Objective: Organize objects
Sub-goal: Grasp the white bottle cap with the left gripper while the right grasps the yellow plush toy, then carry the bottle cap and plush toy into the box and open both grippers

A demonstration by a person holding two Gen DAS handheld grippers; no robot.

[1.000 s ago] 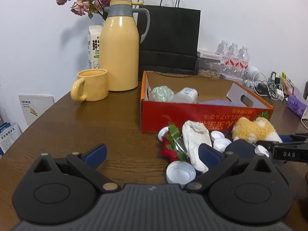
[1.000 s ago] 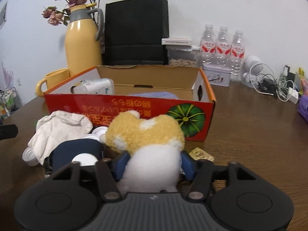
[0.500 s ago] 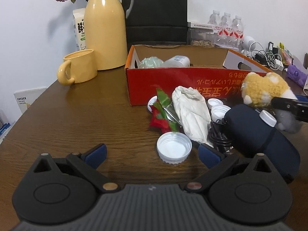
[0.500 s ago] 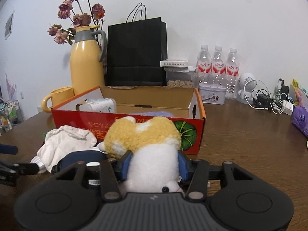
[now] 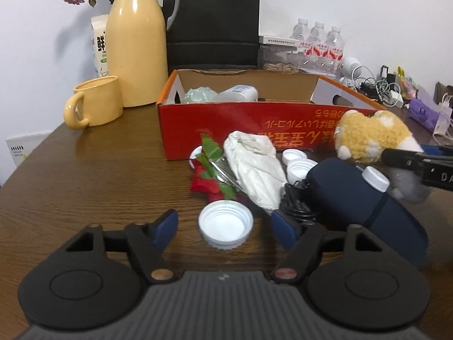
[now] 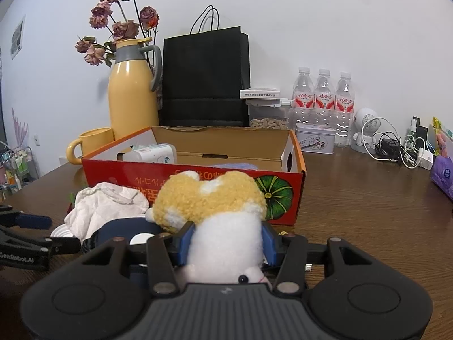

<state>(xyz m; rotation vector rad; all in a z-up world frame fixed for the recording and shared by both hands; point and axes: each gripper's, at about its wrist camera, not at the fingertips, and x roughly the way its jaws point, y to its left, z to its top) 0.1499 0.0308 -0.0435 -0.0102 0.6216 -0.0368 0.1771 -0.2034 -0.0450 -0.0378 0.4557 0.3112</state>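
Note:
A white bottle cap (image 5: pixel 225 228) lies open side up on the wooden table (image 5: pixel 85 192). My left gripper (image 5: pixel 225 226) straddles it with jaws closing; the blue pads (image 5: pixel 167 225) stand apart from its rim. My right gripper (image 6: pixel 228 243) is shut on a yellow and white plush toy (image 6: pixel 209 198), held just above the table in front of the red cardboard box (image 6: pixel 198 170). From the left wrist view the plush toy (image 5: pixel 368 138) hangs at the right, near the box (image 5: pixel 226 119). The box holds a white bottle (image 5: pixel 240 93) and crumpled plastic.
Before the box lie a white cloth (image 5: pixel 254 170), a red artificial flower (image 5: pixel 211 175), several white caps (image 5: pixel 297 164) and a dark blue bottle (image 5: pixel 354 198). Behind stand a yellow jug (image 5: pixel 136 42), yellow mug (image 5: pixel 96 102), black paper bag (image 5: pixel 212 19), water bottles (image 5: pixel 320 42) and cables (image 5: pixel 376 85).
My left gripper came forward and down to the white cap, and its jaws narrowed around it. My right gripper rose slightly with the plush toy still in it.

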